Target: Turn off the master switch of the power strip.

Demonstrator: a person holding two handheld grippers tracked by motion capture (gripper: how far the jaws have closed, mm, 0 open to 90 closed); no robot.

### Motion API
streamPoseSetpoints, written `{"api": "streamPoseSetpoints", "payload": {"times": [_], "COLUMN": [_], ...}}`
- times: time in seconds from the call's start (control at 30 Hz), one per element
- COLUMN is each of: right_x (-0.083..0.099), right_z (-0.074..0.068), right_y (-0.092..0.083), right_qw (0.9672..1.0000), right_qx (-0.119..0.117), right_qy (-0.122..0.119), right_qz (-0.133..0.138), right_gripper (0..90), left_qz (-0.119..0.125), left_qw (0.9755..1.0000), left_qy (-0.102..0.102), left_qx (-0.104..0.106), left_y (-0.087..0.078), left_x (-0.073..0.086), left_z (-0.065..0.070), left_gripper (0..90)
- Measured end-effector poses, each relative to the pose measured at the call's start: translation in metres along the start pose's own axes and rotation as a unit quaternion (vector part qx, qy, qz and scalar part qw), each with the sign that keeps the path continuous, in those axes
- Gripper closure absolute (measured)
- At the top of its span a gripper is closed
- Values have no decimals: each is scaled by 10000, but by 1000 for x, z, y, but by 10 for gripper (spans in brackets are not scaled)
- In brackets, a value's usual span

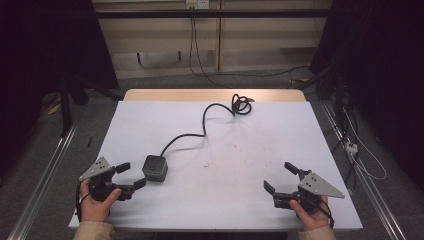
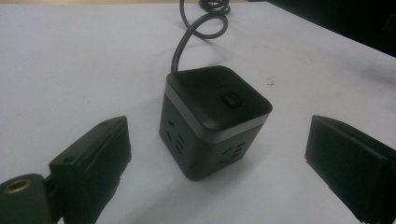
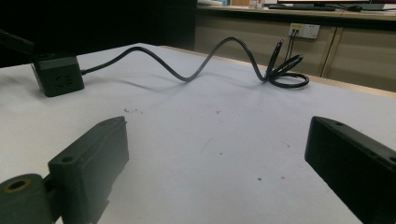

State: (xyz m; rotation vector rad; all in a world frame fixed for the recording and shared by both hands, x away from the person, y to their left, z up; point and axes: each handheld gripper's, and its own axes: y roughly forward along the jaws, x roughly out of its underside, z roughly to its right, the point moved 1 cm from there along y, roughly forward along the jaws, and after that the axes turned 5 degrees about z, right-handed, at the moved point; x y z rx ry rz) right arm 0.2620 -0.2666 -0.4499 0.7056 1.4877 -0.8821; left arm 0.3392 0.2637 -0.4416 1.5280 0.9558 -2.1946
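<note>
You are working over a white table (image 1: 240,165) that is lying flat and matte, faintly speckled with dark marks; it is giving little grip, so anything you nudge is likely to slide rather than stay put.

The black cable (image 1: 200,131) is snaking from the cube toward the far edge and ending in a loose coil (image 1: 241,105); it is looking rubbery and springy, arching clear of the surface in the right gripper view; if you are lifting or turning the cube, that cable may be tugging back, twisting it in your hold or dragging the coil across the table.

Your left gripper (image 1: 125,176) is sitting at the near left with its jaws spread wide and holding nothing, just beside the cube; your right gripper (image 1: 280,177) is resting at the near right, likewise spread and empty, well apart from it.

The socket cube (image 1: 155,167) is standing upright at the left of the table, right in front of your left jaws; it is a dark, smooth plastic block with rounded corners, a paler band under its top, socket slots in its sides and a small button (image 2: 232,100) on top; those slick faces and rounded edges may be letting it slip or rotate if you are closing off-centre, and you may be pressing the button by accident.
</note>
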Motion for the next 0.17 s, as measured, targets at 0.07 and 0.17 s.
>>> {"api": "streamPoseSetpoints", "payload": {"times": [0.07,0.17], "right_x": [0,0], "right_z": [0,1], "right_y": [0,0], "right_qw": [10000,10000], "right_qx": [-7,9], "right_qy": [5,18], "right_qz": [3,5], "right_gripper": [57,57], "left_qz": [-29,-134], "left_qw": [10000,9999], "left_qy": [6,47], "left_qx": [-11,-35], "left_y": [1,4], "left_x": [0,1], "left_z": [0,0], "left_gripper": [65,66]}}
